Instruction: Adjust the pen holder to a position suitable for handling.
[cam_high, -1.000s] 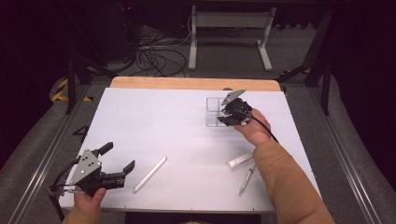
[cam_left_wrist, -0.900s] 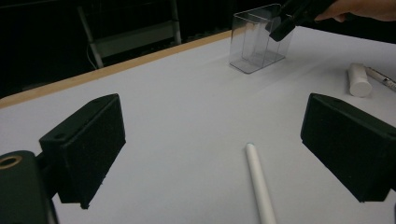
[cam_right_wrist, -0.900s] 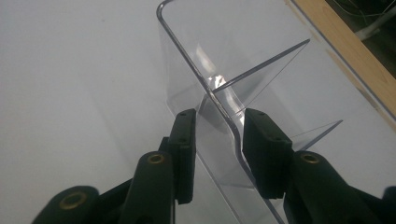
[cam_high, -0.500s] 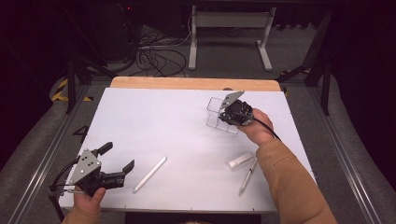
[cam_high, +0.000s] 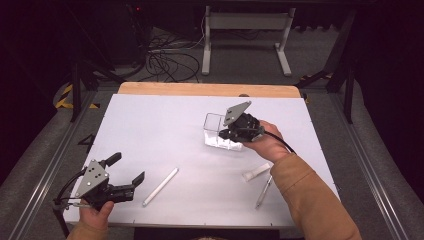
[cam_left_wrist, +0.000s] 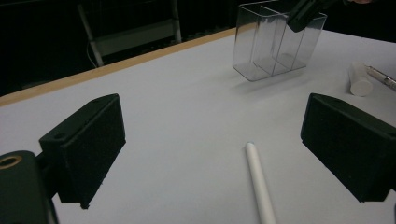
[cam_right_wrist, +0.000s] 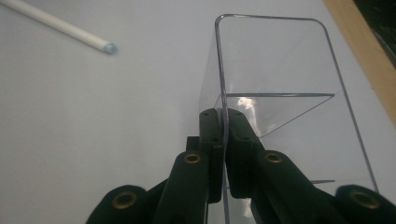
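A: High view: what is held, and where is it seen?

B: The clear container (cam_high: 218, 131) is seen right of the middle of the white table (cam_high: 150, 125), toward the far edge. The right gripper (cam_high: 236, 133) is clamped on 1 of its walls. In the right gripper view the jaws are seen pressed flat on either side of that thin wall, just in front of the divider that splits the container into 2 compartments.

A: And the left gripper (cam_high: 125, 176)?

B: It is held wide apart and empty near the front left corner. Just beyond its jaws, the white pen (cam_high: 160, 186) is seen lying flat on the table, untouched.

A: How far along is the work judged to be?

B: Early, by the look of it. Both compartments are seen empty. 3 items lie loose on the table: the white pen, a short white tube (cam_high: 256, 172) and a thin silver pen (cam_high: 263, 190), the last 2 just beside the right forearm. If the container is meant to be filled, nothing has been placed yet.

A: What is hidden or hard to make out?

B: Whether the container rests flat or is tipped cannot be told from above. Its near side is covered by the right gripper and hand. In the left gripper view the white pen is cut off by the bottom edge.
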